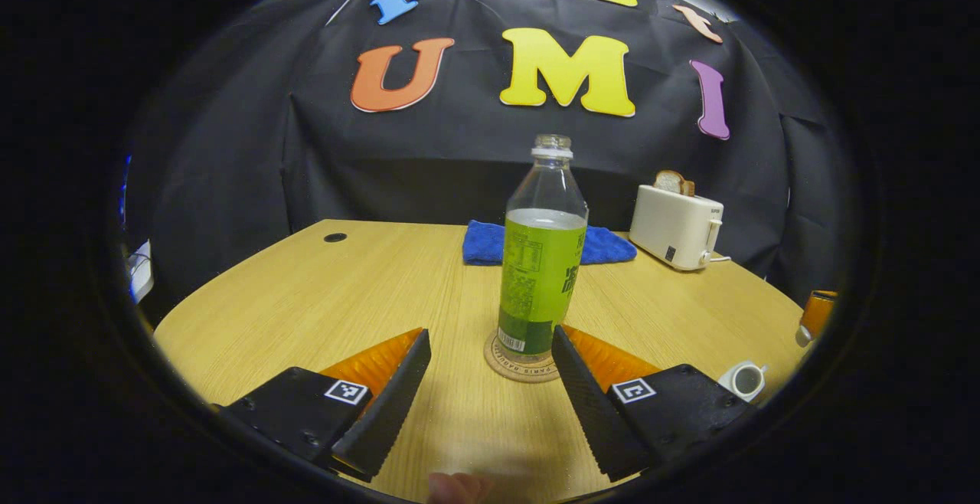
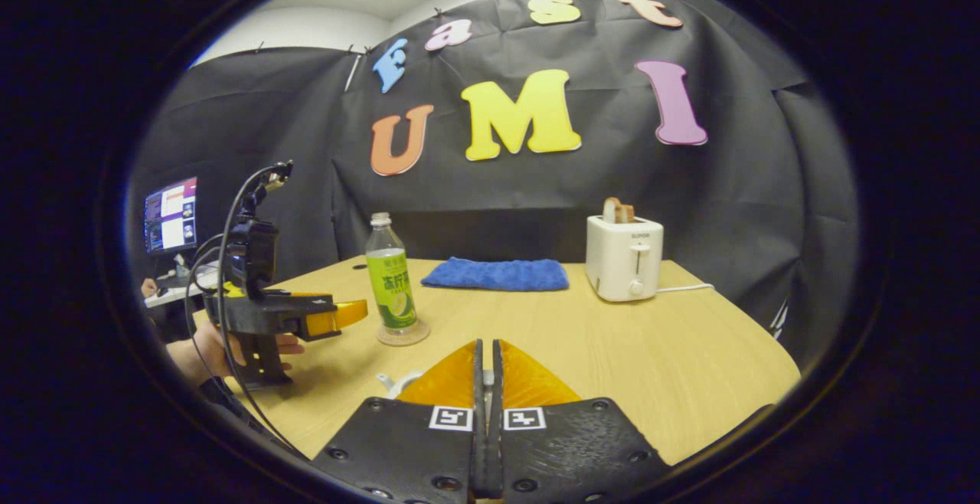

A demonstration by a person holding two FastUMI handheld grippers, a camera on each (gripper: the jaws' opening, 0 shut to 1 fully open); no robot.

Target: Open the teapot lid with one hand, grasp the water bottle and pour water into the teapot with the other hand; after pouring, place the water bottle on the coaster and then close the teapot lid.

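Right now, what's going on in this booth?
A person holds a gripper in each hand at a wooden table. The left gripper is open, its fingers either side of the water bottle without touching it; the bottle stands upright on the coaster, uncapped. The right gripper is shut, with a bit of the white teapot just visible beside its fingers; what it grips is hidden. A blue cloth and a toaster sit at the back.

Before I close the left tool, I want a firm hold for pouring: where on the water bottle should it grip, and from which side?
Grip the water bottle around its straight, labelled body, low to mid height, coming in level from the near side where the open left tool already faces it. The bottle stands upright on the coaster; its shoulder tapers to a narrow, capless neck that would probably slip.
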